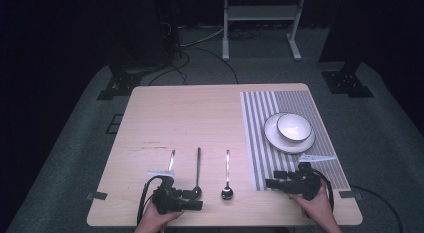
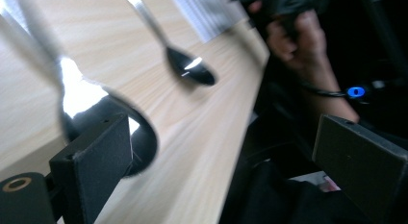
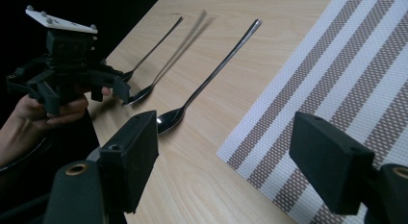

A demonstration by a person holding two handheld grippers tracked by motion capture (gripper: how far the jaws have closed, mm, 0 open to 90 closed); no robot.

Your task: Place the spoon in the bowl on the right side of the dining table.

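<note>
Three metal spoons lie side by side on the wooden table (image 1: 190,113), handles pointing away. They are a left spoon (image 1: 171,160), a middle spoon (image 1: 198,174) and a right spoon (image 1: 227,179). My left gripper (image 1: 195,199) sits at the near edge and points right, open, with one jaw just beside the middle spoon's bowl (image 2: 137,137). The right spoon's bowl (image 2: 192,70) lies farther off. My right gripper (image 1: 272,184) is open over the near left corner of the striped placemat (image 1: 295,158), pointing left toward the right spoon (image 3: 171,119). Nothing is between either pair of jaws.
A white plate (image 1: 272,138) carrying a white bowl (image 1: 294,128) sits on the placemat's far half. The table's near edge runs just under both hands. Cables and a white frame (image 1: 260,23) stand on the floor beyond the table.
</note>
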